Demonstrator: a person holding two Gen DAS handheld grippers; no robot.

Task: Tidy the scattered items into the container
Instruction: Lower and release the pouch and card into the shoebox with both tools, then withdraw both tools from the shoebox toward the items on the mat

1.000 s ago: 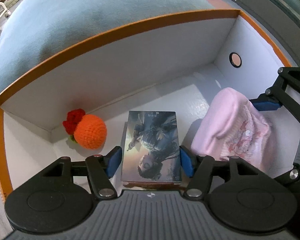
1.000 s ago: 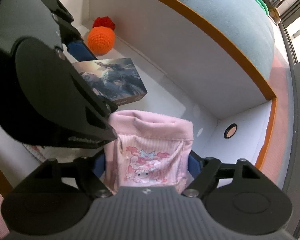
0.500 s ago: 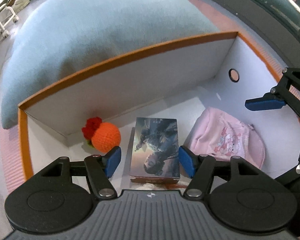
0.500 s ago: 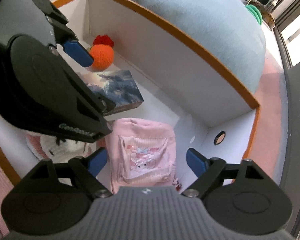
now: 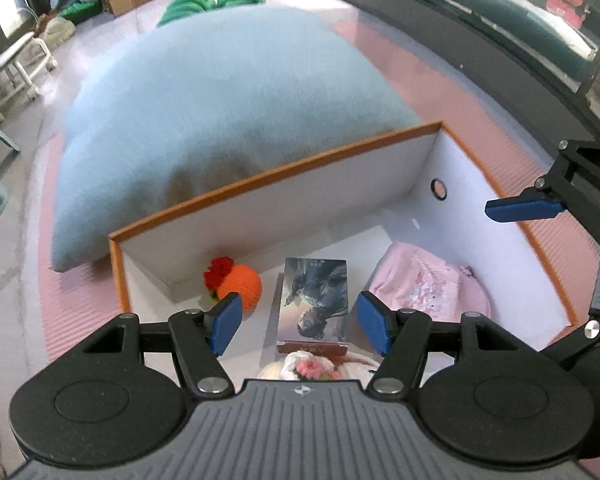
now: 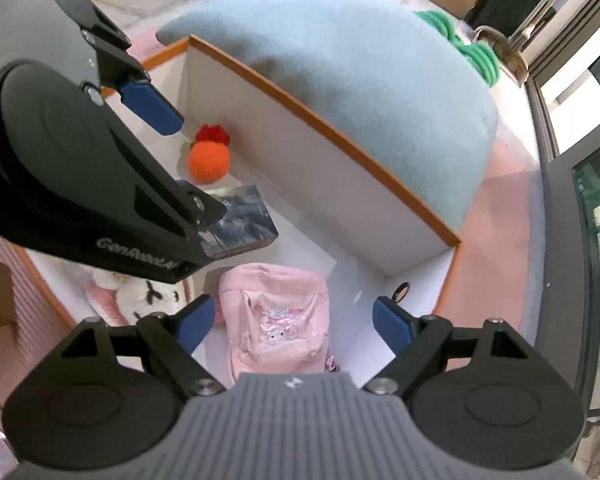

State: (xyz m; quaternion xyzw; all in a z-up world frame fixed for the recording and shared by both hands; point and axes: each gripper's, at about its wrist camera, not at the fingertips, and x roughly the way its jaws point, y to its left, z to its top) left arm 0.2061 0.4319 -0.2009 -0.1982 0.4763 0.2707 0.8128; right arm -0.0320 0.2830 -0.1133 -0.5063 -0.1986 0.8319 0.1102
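A: Where are the things?

B: All in the box, white inside with an orange rim. The orange ball with its red tuft sits in the far left corner. The card box lies flat in the middle, and the pink pouch lies to its right, near the wall with the round hole.

A: Anything else in there?

B: A white and pink plush at the near edge, partly hidden by the left tongs in the right view.

A: And the left tongs?

B: Spread wide above the box, nothing between the blue pads; the card box shows below the gap.

A: The right tongs?

B: Also wide apart and empty, above the pouch, not touching it.

A: What is around the box?

B: A big blue cushion against its far wall, and a pink mat underneath.
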